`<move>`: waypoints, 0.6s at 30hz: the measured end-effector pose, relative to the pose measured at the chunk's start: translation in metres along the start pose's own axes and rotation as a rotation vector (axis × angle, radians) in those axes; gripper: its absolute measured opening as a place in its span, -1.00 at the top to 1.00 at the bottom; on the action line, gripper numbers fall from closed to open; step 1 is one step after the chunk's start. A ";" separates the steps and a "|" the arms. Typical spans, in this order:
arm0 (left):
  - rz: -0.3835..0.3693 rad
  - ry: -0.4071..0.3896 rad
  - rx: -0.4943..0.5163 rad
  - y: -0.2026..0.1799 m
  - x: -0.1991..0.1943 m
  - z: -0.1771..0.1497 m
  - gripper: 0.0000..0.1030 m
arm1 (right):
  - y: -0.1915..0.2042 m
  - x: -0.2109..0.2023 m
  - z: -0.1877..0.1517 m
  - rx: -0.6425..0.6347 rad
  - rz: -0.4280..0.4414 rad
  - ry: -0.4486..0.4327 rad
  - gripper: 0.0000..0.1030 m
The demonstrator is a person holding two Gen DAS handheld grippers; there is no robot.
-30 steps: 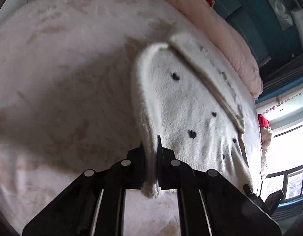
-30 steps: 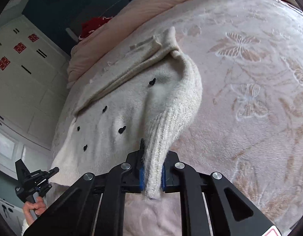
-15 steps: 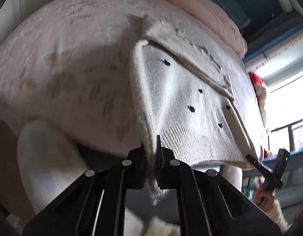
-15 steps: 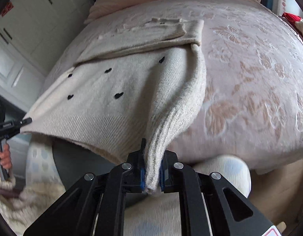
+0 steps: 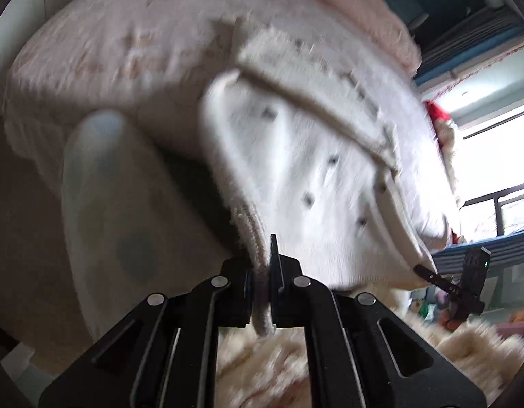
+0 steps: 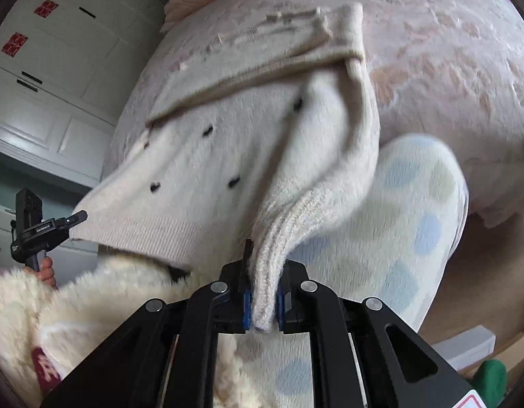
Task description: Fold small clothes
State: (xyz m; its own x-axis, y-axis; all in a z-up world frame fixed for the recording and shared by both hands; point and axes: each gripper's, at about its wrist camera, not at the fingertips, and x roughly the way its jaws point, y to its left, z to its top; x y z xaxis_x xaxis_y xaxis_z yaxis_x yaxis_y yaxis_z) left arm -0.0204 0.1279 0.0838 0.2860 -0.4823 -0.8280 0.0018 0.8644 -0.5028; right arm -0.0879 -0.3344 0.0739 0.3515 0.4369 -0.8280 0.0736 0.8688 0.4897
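Sweater: I see the cream knitted sweater with small black dots (image 5: 316,183) (image 6: 227,142) hanging off the near edge of the bed, its collar end lying on top.
Left gripper: my left gripper (image 5: 262,292) is clamped on one ribbed hem corner.
Right gripper: my right gripper (image 6: 263,302) pinches the other ribbed corner between blue pads.
Bed: the pale pink embossed bedspread (image 5: 125,51) (image 6: 449,51) lies bare on both sides of the sweater.
Below the edge: the person's legs in pale dotted fleece (image 6: 398,238) press close under the hem.
Containers: I cannot make out any.
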 end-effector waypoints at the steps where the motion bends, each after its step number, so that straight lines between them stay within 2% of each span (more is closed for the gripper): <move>1: -0.014 -0.037 0.011 -0.005 -0.002 0.018 0.88 | 0.001 -0.009 0.022 0.000 0.009 -0.056 0.81; 5: -0.053 -0.136 0.038 -0.022 0.015 0.100 0.88 | -0.016 -0.022 0.109 0.047 0.048 -0.247 0.81; 7: -0.025 -0.203 0.082 -0.037 0.036 0.146 0.88 | -0.028 -0.008 0.153 0.087 0.062 -0.304 0.81; 10: 0.015 -0.249 0.104 -0.047 0.076 0.205 0.87 | -0.043 0.040 0.210 0.160 0.040 -0.314 0.77; 11: 0.021 -0.259 0.096 -0.047 0.091 0.220 0.86 | -0.048 0.058 0.226 0.171 0.016 -0.308 0.69; 12: 0.024 -0.276 0.072 -0.044 0.108 0.238 0.80 | -0.051 0.072 0.237 0.173 -0.017 -0.301 0.66; 13: 0.027 -0.269 0.061 -0.040 0.124 0.252 0.79 | -0.051 0.088 0.246 0.167 -0.086 -0.300 0.64; 15: 0.059 -0.247 0.023 -0.034 0.154 0.271 0.78 | -0.053 0.101 0.258 0.165 -0.144 -0.311 0.44; 16: 0.064 -0.238 0.020 -0.032 0.161 0.270 0.74 | -0.051 0.097 0.260 0.164 -0.159 -0.339 0.39; 18: 0.077 -0.208 0.029 -0.028 0.166 0.271 0.69 | -0.052 0.080 0.257 0.158 -0.155 -0.406 -0.08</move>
State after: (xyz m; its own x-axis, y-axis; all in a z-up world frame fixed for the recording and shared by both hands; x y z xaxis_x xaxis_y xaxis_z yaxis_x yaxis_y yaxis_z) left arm 0.2868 0.0622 0.0281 0.4774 -0.3779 -0.7932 -0.0008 0.9026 -0.4305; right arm 0.1764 -0.4041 0.0523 0.6599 0.1505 -0.7361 0.2844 0.8568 0.4302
